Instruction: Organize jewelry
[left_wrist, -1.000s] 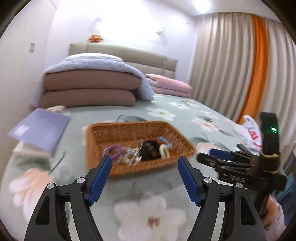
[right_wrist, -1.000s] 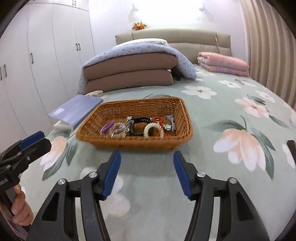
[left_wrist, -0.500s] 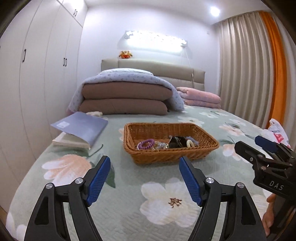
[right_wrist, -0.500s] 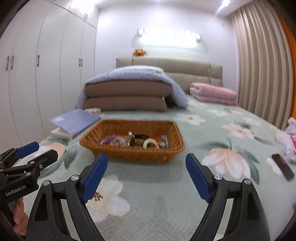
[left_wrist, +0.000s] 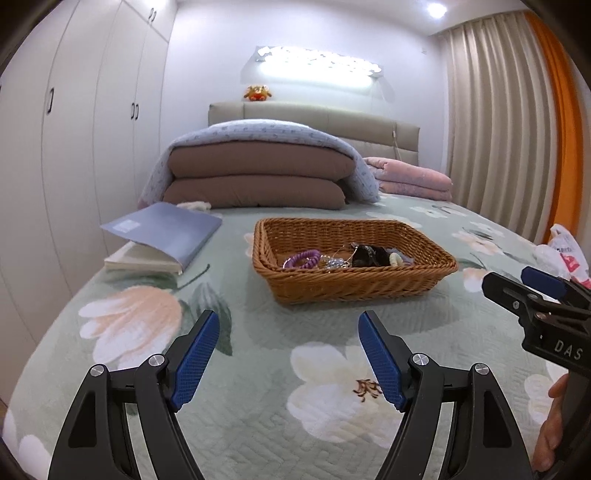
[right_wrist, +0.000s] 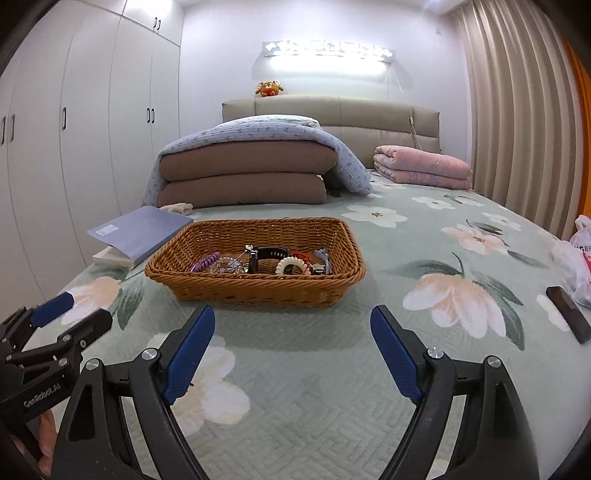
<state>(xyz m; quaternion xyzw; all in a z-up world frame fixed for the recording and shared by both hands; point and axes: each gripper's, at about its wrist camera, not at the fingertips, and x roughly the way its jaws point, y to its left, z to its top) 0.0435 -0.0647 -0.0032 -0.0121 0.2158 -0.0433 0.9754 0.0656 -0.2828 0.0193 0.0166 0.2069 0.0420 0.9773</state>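
A brown wicker basket (left_wrist: 362, 284) (right_wrist: 258, 288) sits on the flowered bed cover. In it lie a purple spiral band (left_wrist: 303, 257) (right_wrist: 205, 261), a black watch (right_wrist: 266, 255), a cream spiral band (right_wrist: 291, 264), a red band (right_wrist: 300, 254), a blue clip (right_wrist: 322, 254) and shiny trinkets (right_wrist: 229, 265). My left gripper (left_wrist: 290, 328) is open and empty, short of the basket's near wall. My right gripper (right_wrist: 293, 325) is open and empty, also just in front of the basket. Each gripper shows at the other view's edge.
A grey-blue book (right_wrist: 136, 230) lies left of the basket. Folded brown quilts (right_wrist: 243, 173) and a pink blanket (right_wrist: 421, 168) are stacked at the headboard. A dark flat object (right_wrist: 567, 314) and a plastic bag (right_wrist: 581, 258) lie at the right. Wardrobe doors (right_wrist: 74, 147) line the left.
Both grippers have pulled back and levelled out, so the basket looks farther away. The right gripper's jaws have widened. Nothing in the basket has moved.
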